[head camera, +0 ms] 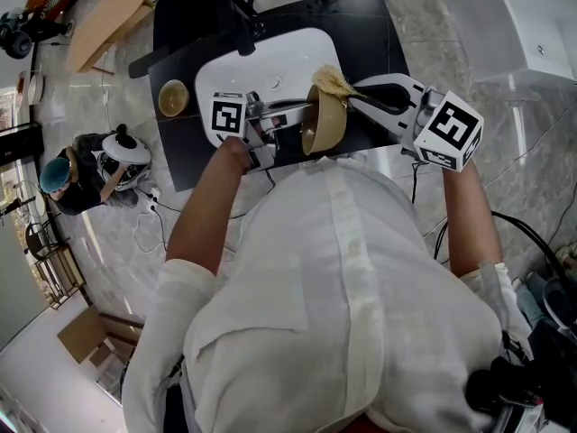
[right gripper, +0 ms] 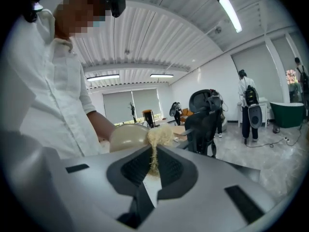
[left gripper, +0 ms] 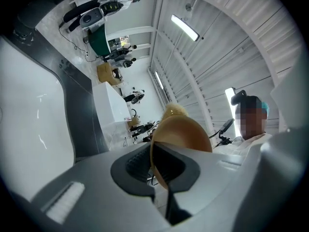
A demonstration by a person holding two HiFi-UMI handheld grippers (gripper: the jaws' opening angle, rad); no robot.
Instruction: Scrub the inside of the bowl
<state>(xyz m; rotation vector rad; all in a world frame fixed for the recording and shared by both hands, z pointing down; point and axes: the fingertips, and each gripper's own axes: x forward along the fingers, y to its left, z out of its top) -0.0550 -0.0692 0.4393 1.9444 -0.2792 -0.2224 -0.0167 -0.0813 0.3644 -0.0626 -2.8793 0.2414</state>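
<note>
Bowl [head camera: 326,123], smooth tan, sits rim-pinched in the left gripper [left gripper: 157,159]; the right gripper [right gripper: 153,164] clamps a fibrous scrubber [head camera: 331,81].

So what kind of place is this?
Likely a lab or studio, not a home: a black counter with a white sink on open marble floor, an office chair, a strip-lit ribbed ceiling.

A grey marbled floor [head camera: 90,115] is seen around a black counter [head camera: 370,34], into which a white sink [head camera: 288,57] is set. A ribbed white ceiling [right gripper: 159,37] is lit by strip lights [right gripper: 230,12]. A black office chair [right gripper: 205,120] is placed before windows [right gripper: 123,103] covered by blinds.
</note>
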